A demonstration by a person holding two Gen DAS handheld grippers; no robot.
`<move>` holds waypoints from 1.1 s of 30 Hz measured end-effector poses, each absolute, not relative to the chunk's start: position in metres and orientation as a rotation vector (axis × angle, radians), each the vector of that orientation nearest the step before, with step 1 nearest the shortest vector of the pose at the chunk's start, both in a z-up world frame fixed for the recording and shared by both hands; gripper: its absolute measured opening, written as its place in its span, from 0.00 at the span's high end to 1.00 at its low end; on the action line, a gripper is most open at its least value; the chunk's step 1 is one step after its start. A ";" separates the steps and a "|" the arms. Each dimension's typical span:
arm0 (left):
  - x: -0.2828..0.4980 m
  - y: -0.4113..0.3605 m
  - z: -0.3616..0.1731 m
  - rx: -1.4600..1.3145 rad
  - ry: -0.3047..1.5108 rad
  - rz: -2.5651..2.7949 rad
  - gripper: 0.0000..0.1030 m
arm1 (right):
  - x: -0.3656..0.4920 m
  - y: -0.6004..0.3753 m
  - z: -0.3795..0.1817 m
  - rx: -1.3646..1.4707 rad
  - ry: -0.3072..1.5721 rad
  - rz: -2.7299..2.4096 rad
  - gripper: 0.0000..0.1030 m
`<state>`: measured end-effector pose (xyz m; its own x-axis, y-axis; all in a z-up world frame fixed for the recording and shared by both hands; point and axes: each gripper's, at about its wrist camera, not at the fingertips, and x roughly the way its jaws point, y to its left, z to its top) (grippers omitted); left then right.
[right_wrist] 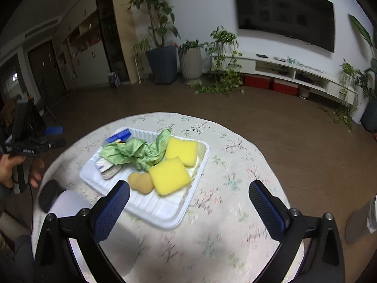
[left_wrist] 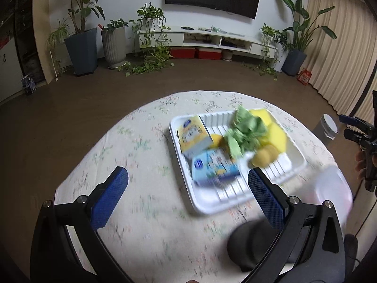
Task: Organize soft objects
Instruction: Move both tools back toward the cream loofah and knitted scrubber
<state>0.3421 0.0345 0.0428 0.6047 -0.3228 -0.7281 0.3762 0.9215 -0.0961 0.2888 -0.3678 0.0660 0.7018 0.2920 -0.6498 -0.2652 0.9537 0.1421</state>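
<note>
Both the left gripper (left_wrist: 188, 184) and the right gripper (right_wrist: 189, 194) hover with jaws wide apart and empty above the desk (right_wrist: 223, 212). Inside the white tray (right_wrist: 165, 214), two yellow sponges (right_wrist: 169, 175) lie beside a crumpled green cloth (right_wrist: 132, 152) and tissue packs (left_wrist: 213, 166)

Left gripper (left_wrist: 187, 184) black; blue textured pads (left_wrist: 108, 198); silver screws.

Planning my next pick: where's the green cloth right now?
The green cloth lies crumpled in the white tray, mid-table in both views, just left of the yellow sponges.
</note>
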 end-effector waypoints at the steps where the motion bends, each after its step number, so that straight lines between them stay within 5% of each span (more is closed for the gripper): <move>1: 0.335 0.036 0.043 0.067 0.828 -0.405 0.00 | 0.279 -0.370 0.065 0.053 0.722 0.312 0.00; 20: 0.114 0.029 -0.002 0.021 0.821 -0.389 0.00 | 0.098 -0.295 0.006 0.176 0.765 0.351 0.00; 33: 0.097 -0.017 -0.040 0.074 0.873 -0.352 0.00 | 0.087 -0.247 -0.012 0.171 0.798 0.323 0.00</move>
